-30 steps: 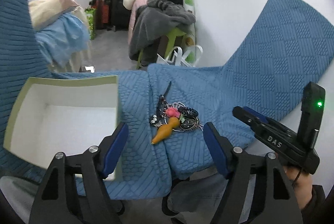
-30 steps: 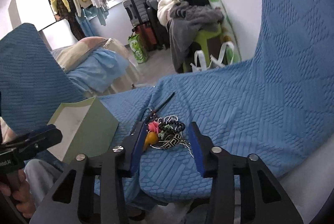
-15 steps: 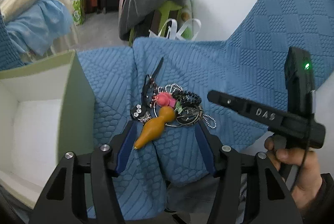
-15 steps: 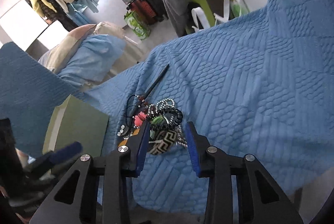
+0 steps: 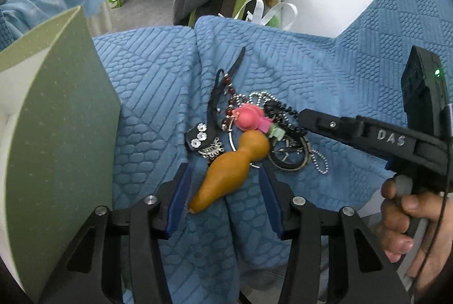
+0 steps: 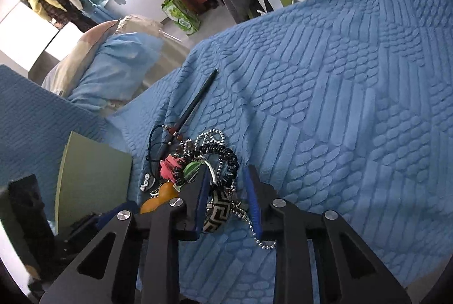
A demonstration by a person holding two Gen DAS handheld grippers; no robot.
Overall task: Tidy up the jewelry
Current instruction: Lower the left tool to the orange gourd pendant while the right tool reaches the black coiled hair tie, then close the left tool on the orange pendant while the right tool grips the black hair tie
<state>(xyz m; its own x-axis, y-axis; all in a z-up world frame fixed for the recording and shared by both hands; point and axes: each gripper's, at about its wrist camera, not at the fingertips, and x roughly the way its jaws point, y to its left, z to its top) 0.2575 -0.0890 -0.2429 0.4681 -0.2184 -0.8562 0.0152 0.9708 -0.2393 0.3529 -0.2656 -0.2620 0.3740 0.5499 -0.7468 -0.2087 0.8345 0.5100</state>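
Jewelry (image 5: pixel 249 134) lies piled on the blue quilt (image 5: pixel 158 94), right of the green box (image 5: pixel 59 117). Both open tools have moved closer: the left tool (image 5: pixel 223 190) around the orange gourd charm (image 5: pixel 229 168), the right tool (image 6: pixel 226 199) around the patterned bangle (image 6: pixel 218 213). Picking up comes next.

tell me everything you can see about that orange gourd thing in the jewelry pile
The gourd is smooth, glossy orange-brown and bottle-shaped: a small round bulb, a narrow waist, then a longer body tapering to a point. It looks like wood or resin. It lies flat on the blue quilt, point toward the camera, between the open fingers of the left claw, apparently untouched. Its bulb end meets a pink flower charm and overlaps a thin metal ring.
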